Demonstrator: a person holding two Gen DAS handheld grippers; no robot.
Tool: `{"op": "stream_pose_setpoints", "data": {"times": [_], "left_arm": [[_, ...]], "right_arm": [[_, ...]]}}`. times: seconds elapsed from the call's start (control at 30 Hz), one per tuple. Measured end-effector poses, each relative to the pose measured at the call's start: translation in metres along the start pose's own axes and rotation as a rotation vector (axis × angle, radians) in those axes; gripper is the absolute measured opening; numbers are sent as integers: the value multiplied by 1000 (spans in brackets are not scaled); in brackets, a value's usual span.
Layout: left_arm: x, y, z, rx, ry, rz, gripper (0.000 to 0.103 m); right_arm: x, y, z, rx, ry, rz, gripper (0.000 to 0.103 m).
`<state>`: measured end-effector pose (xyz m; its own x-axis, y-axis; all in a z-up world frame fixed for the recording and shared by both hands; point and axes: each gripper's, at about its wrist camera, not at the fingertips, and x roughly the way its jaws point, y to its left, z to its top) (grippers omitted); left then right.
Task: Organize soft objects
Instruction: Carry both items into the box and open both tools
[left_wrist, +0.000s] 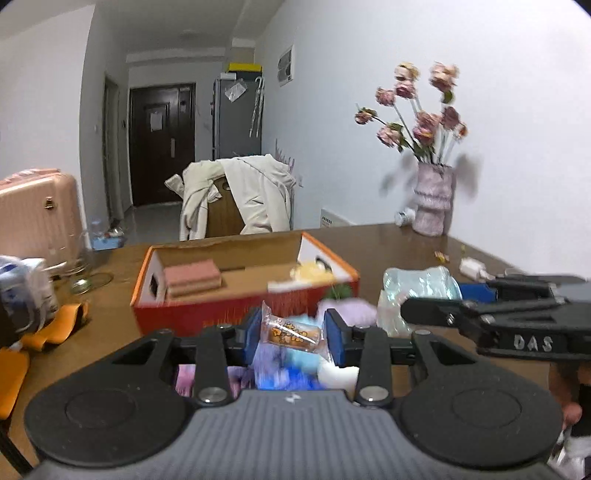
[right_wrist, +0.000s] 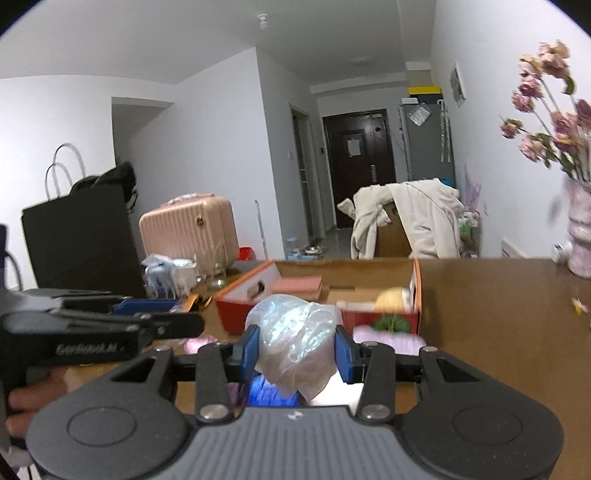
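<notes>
**Op:** My left gripper (left_wrist: 291, 332) is clamped on a small clear-wrapped snack packet (left_wrist: 291, 331), blue pads pressing both ends. It hangs above the brown table (left_wrist: 388, 243), over a blurred heap of soft things, purple, blue and white.

**Obs:** And the right?

**Op:** My right gripper (right_wrist: 298, 349) is closed on a crumpled clear plastic bag (right_wrist: 295, 332); the bag bulges up and sags down between the pads. In the left view that same bag (left_wrist: 421, 284) sits at the tip of the right tool, just right of my left fingers.

**Obs:** Where is the container?

**Op:** The orange cardboard box (left_wrist: 243, 314) stands open on the table just beyond both grippers. Inside: a pink folded item (left_wrist: 192, 277) at its left end, a yellow soft thing (left_wrist: 312, 271) at its right end. A pale purple fluffy piece (right_wrist: 388, 338) and something green (right_wrist: 391, 323) lie on the table against the box's near wall.

**Obs:** Further back?

**Op:** Vase of dried flowers (left_wrist: 432, 199) at the far right table edge, by the wall.
</notes>
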<state>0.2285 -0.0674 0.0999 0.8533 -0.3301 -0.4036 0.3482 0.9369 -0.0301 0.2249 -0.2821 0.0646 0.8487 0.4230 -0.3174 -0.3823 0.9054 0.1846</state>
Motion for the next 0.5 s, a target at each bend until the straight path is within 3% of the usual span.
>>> {"op": "stream_pose_setpoints", "data": {"times": [0.27, 0.5], "left_arm": [[168, 57, 95, -108, 172, 46, 37], [306, 110, 114, -161, 315, 125, 38]], "right_arm": [[137, -68, 88, 17, 91, 29, 41], [288, -94, 113, -63, 291, -18, 43]]}}
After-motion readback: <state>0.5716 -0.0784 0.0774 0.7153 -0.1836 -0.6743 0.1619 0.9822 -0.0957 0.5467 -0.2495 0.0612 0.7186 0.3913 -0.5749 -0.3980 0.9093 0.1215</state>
